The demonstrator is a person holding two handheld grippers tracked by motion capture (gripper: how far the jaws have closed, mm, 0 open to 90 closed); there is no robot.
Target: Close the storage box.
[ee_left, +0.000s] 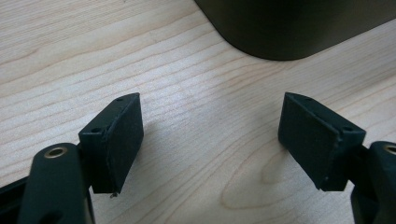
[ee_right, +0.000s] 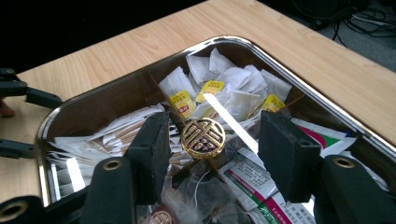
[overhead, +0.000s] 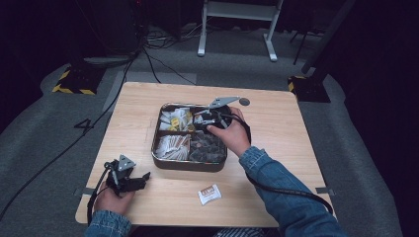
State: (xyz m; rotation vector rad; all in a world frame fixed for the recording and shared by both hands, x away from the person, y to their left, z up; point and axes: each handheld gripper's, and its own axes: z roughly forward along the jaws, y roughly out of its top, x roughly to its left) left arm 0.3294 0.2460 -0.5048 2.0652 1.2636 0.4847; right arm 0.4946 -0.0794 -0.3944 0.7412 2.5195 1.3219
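Two grippers are open: the right gripper (ee_right: 212, 154) hangs over the metal tin (overhead: 163, 163) full of tea bags (ee_right: 233, 88) with a round gold knob (ee_right: 203, 138) between its parted jaws, and the left gripper (ee_left: 210, 140) rests on the wooden table (overhead: 276, 148) near the tin's corner.

I count one tin (overhead: 163, 160) with four compartments, ahead of my left jaws and under my right ones. One round knob (ee_right: 203, 138) sits between my right jaws. One loose sachet (overhead: 209, 194) lies right of my left jaws.
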